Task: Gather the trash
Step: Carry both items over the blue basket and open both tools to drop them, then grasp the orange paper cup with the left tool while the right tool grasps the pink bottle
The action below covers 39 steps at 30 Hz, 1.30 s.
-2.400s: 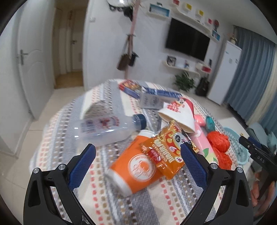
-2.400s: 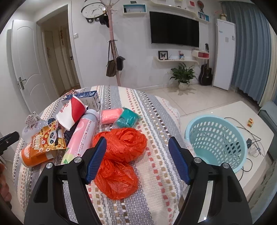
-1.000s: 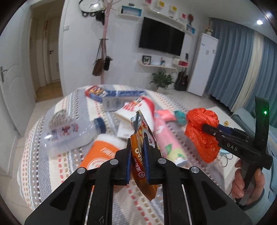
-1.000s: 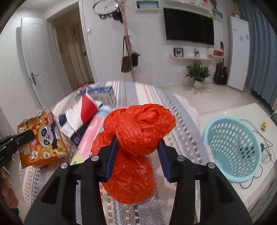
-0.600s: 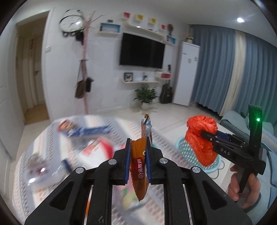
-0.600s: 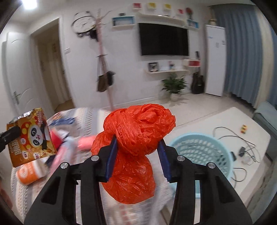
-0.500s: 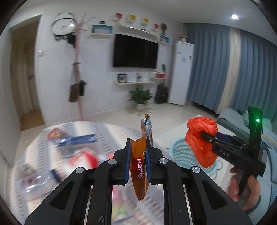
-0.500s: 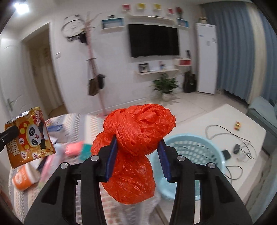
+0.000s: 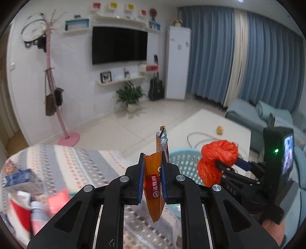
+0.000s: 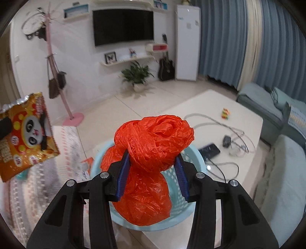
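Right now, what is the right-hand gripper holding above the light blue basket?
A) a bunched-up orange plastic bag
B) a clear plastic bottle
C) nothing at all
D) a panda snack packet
A: in the right wrist view, the right gripper pinches the orange plastic bag between its blue pads, with the light blue basket behind and below it.

A black television (image 9: 119,46) hangs on the white wall, with small coloured boxes on the shelf (image 9: 122,18) above it. A lower wall shelf (image 9: 120,81) carries a framed butterfly picture (image 9: 105,76). Beneath it a potted plant (image 9: 130,96) stands on the tiled floor, and a dark guitar (image 9: 156,89) leans beside a tall white cabinet (image 9: 177,63). A pink coat stand (image 9: 55,90) holds bags near a wall clock (image 9: 31,31). Blue curtains (image 9: 265,61) cover the right wall. A low white table (image 10: 220,122) bears cables, a phone (image 10: 209,150) and a small colourful toy (image 10: 225,113).
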Tool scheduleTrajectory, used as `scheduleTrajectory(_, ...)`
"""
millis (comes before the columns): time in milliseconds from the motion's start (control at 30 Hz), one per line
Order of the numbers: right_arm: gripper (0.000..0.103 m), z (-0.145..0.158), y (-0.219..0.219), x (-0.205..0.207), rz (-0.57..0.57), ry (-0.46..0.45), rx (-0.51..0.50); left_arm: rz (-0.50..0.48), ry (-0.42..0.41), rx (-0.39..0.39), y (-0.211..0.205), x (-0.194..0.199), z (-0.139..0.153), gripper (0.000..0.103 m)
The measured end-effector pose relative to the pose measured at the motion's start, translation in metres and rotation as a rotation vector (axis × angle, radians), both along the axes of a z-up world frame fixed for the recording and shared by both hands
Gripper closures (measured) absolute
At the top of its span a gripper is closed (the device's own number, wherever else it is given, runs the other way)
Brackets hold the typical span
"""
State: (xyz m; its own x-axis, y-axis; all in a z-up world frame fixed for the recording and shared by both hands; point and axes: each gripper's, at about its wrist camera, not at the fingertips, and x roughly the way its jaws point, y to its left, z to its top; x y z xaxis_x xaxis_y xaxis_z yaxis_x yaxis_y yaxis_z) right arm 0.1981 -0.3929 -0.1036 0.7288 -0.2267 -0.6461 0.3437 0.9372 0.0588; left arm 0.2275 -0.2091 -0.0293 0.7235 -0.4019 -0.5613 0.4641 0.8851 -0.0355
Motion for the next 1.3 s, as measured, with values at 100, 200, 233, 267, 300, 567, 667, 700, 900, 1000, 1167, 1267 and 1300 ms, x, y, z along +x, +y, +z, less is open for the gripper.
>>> scheduleTrajectory(100, 0.06, -0.017, -0.005, 0.007, -0.039, 0.058, -0.019, -0.037, 0.1, -0.004, -0.015, 0.017, -0.028, 0.09)
scheduleTrajectory(200, 0.059, -0.028, -0.009, 0.011, -0.04, 0.089, 0.005, -0.062, 0.183, -0.013, -0.025, 0.03, -0.047, 0.09)
scheduleTrajectory(233, 0.059, -0.031, -0.01, 0.012, -0.045, 0.1, 0.011, -0.076, 0.216, -0.017, -0.03, 0.034, -0.053, 0.089)
scheduleTrajectory(267, 0.059, -0.033, -0.01, 0.013, -0.051, 0.106, 0.007, -0.082, 0.234, -0.018, -0.031, 0.037, -0.058, 0.089)
scheduleTrajectory(300, 0.057, -0.036, -0.011, 0.014, -0.055, 0.113, 0.003, -0.084, 0.243, -0.015, -0.033, 0.038, -0.061, 0.086)
scheduleTrajectory(567, 0.036, -0.029, -0.015, 0.007, -0.071, 0.1, -0.015, -0.086, 0.256, -0.004, -0.035, 0.03, -0.069, 0.06)
scheduleTrajectory(667, 0.036, -0.023, -0.016, 0.001, -0.069, 0.081, 0.0, -0.08, 0.234, -0.013, -0.025, 0.022, -0.061, 0.055)
scheduleTrajectory(700, 0.036, -0.02, -0.016, -0.001, -0.07, 0.075, 0.006, -0.079, 0.23, -0.02, -0.023, 0.019, -0.058, 0.055)
scheduleTrajectory(900, 0.036, -0.006, -0.011, -0.012, -0.066, 0.047, 0.027, -0.067, 0.19, -0.058, -0.002, 0.0, -0.034, 0.054)
scheduleTrajectory(1000, 0.036, 0.006, 0.001, -0.02, -0.05, 0.018, 0.018, -0.056, 0.163, -0.088, 0.015, -0.012, -0.019, 0.054)
scheduleTrajectory(1167, 0.036, 0.032, 0.031, -0.032, 0.005, -0.04, -0.007, -0.012, 0.106, -0.135, 0.049, -0.032, 0.005, 0.049)
scheduleTrajectory(1267, 0.033, 0.048, 0.055, -0.039, 0.053, -0.075, -0.02, 0.017, 0.066, -0.149, 0.076, -0.049, 0.018, 0.048)
scheduleTrajectory(1300, 0.032, 0.054, 0.065, -0.042, 0.076, -0.087, -0.02, 0.023, 0.057, -0.151, 0.083, -0.054, 0.021, 0.047)
